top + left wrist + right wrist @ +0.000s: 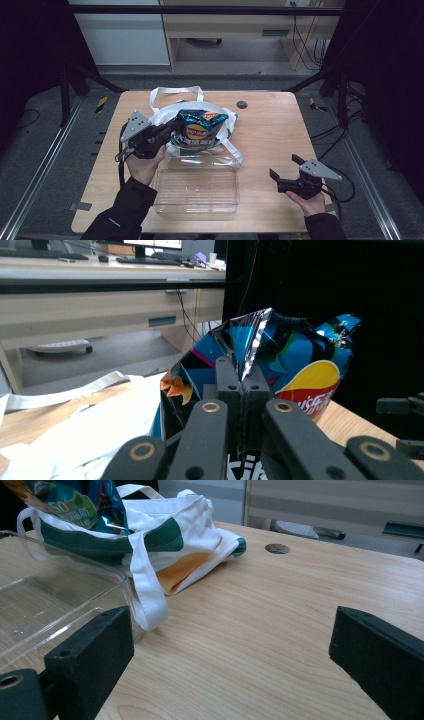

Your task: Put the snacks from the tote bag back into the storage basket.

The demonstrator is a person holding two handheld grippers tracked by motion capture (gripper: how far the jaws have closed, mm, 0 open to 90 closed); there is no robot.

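A blue crisp bag (200, 129) hangs just above a white tote bag (165, 112) with green trim, lifted by its left edge. My left gripper (172, 127) is shut on that edge. In the left gripper view the two jaws meet on the bag's crimped silver seam (241, 380), and the crisp bag (300, 365) bulges behind them over the tote bag (100, 415). My right gripper (282, 172) rests low at the table's front right, open with nothing between its fingers. The right gripper view shows the right gripper (225, 650) with jaws wide apart over bare wood.
A clear plastic tray (196, 190) sits at the table's front middle; its wall (40, 605) stands just left of my right gripper. The tote bag's strap (147, 595) trails toward the tray. A round cable hole (242, 104) lies at the back right.
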